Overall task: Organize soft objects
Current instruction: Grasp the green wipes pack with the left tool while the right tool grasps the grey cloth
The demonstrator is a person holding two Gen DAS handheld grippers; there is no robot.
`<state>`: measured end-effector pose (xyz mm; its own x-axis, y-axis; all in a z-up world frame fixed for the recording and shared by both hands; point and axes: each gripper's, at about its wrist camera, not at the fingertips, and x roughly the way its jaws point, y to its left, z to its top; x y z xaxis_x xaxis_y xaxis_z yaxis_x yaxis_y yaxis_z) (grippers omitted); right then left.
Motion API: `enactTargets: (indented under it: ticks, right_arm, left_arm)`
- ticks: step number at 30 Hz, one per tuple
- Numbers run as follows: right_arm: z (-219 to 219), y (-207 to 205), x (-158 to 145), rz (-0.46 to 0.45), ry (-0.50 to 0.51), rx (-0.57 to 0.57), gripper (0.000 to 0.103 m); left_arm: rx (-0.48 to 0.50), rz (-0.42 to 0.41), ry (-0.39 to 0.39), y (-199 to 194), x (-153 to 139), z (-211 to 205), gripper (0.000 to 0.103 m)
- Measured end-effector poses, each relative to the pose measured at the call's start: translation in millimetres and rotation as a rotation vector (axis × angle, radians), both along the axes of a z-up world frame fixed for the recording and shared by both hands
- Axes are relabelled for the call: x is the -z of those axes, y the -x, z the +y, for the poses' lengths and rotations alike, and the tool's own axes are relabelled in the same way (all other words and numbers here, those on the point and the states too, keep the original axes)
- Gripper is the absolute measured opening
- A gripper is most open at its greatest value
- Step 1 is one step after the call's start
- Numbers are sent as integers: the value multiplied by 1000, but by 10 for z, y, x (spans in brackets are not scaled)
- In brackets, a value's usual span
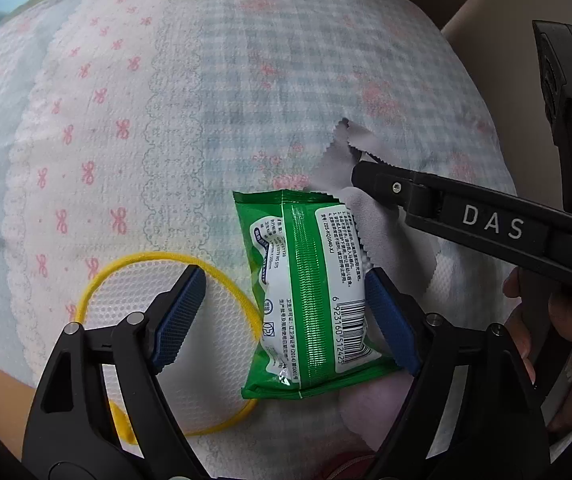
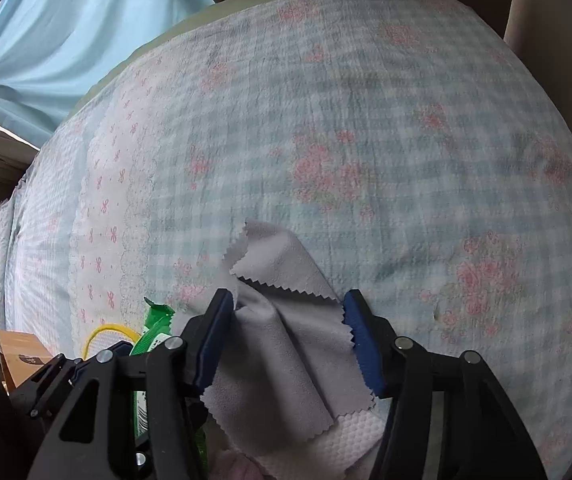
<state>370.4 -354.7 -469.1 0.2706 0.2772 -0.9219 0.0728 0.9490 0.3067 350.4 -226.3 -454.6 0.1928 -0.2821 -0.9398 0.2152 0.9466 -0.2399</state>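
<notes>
A grey cloth (image 2: pixel 282 344) with pinked, zigzag edges is being shown crumpled and folded on the floral quilted bedspread (image 2: pixel 406 140). It is being straddled by the right tool (image 2: pixel 288 336), whose blue pads are being held spread apart. A green wipes packet (image 1: pixel 310 292), barcode up, is lying beside a yellow hair band (image 1: pixel 126 280), between the spread fingers of the left tool (image 1: pixel 286 312).

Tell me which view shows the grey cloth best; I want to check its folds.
The right wrist view: the grey cloth lies crumpled between the open right hand-held gripper, zigzag edges clear. The left wrist view shows only parts behind the green packet.
</notes>
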Motion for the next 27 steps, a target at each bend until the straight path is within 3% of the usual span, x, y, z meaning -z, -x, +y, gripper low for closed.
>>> enactTargets:
  ticks: [2,3,5,8,17,27]
  right_arm:
    - [43,3,0,-6,9,-20,30]
    - [67,12,-2,-7,8,-32,28]
    - [128,32,-5,-15,25,-64,18]
    - [155,47,-14,-24,27,-70,14]
    - [46,85,-139,-55,-14,-13,9]
    - [-60,151,-572,-120,-34,41,9]
  left_arm:
    - [10,-10,3,-17,12,-28,53]
    - [15,-12,3,-20,13,-40,48]
    - [33,-1,19,-34,22,-79,46]
    - [45,2,16,-43,19,-121,39]
    - [3,3,55,-39,-69,14,33]
    - [-20,-43,76,45,-407,166,32]
